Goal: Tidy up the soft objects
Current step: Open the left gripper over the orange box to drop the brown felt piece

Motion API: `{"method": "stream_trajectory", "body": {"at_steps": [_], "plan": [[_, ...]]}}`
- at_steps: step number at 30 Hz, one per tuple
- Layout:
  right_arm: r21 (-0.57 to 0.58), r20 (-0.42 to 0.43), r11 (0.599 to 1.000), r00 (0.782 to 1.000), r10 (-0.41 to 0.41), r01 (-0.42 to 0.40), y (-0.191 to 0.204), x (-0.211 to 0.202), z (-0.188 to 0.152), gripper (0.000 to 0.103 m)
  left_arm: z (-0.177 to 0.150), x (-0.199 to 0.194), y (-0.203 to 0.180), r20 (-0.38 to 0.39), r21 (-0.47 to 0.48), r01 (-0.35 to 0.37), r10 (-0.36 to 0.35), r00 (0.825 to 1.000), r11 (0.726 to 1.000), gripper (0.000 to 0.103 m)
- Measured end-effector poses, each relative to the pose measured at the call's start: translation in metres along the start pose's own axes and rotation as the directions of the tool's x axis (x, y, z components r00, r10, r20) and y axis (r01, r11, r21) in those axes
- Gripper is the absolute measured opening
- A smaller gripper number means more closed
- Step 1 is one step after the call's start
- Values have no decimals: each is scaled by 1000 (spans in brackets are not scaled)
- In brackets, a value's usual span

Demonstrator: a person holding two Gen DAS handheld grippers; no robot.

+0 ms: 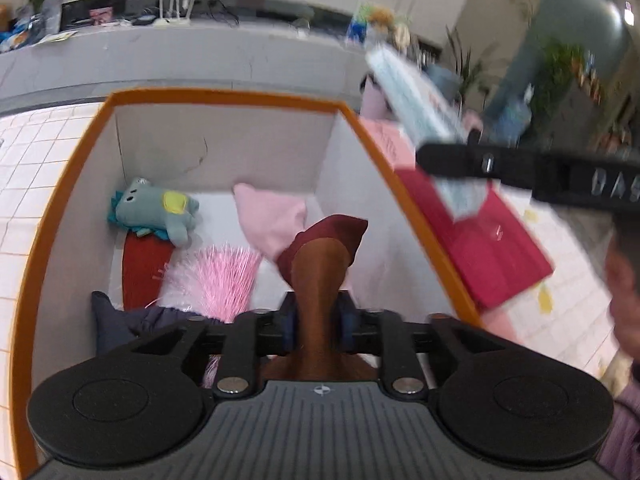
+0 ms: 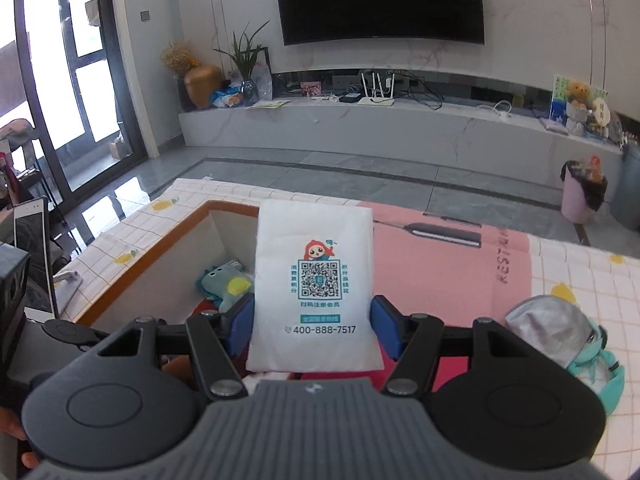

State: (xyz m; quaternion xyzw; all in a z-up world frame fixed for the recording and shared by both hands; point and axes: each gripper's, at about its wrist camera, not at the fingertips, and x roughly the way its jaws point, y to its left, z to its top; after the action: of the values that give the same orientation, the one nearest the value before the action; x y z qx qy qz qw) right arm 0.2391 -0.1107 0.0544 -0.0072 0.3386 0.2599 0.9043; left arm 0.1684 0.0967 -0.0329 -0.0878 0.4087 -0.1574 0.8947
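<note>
Our left gripper [image 1: 318, 322] is clamped on a brown-and-maroon cloth [image 1: 320, 256] above the orange-rimmed box [image 1: 224, 98]. Ahead of it lie a pink pillow [image 1: 270, 216], a grey plush [image 1: 154, 210] and pink tinsel [image 1: 214, 280]. Our right gripper [image 2: 314, 322] pinches a white packet [image 2: 316, 292], which blocks our view into the box; a silver-teal bag [image 2: 568, 340] sits to its right.

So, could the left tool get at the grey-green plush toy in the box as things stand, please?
Probably not yet: the left tool is shut on a brown cloth, though the plush toy lies uncovered in the open-topped box.
</note>
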Motion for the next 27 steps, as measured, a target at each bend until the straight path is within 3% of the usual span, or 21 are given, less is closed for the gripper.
{"method": "stream_trajectory", "body": {"at_steps": [1,3,5,12,17,20,22,24,27], "plan": [[2,-3,1000,1000,9,-9,0,0,-1,62,0,-4,2,21,-18,17,-16,1000,1000,75],[2,-9,1000,1000,12,-12,1,1,-4,62,3,-10,6,58,-57,66,-62,996,996,103],[-6,-14,1000,1000,12,-12,3,1,-6,62,2,-14,11,98,-113,105,-94,991,988,103],[-37,7,999,1000,24,-24,11,-9,-3,62,1,-20,22,93,-215,58,-39,995,975,103],[-45,1,999,1000,24,-24,17,-9,7,62,-1,-33,26,122,-190,-62,86,989,980,103],[-80,-25,996,999,23,-25,28,-1,14,62,-3,-42,27,145,-137,-44,64,987,990,103],[-102,-52,995,999,-4,-2,35,9,19,62,-5,-49,26,192,-114,-69,90,977,991,103],[-104,-90,994,996,-25,16,39,20,25,62,-6,-55,23,242,-91,-145,163,956,985,103],[-91,-144,995,989,14,-27,42,40,32,62,-9,-61,20,266,-44,-226,229,936,973,103]]}}
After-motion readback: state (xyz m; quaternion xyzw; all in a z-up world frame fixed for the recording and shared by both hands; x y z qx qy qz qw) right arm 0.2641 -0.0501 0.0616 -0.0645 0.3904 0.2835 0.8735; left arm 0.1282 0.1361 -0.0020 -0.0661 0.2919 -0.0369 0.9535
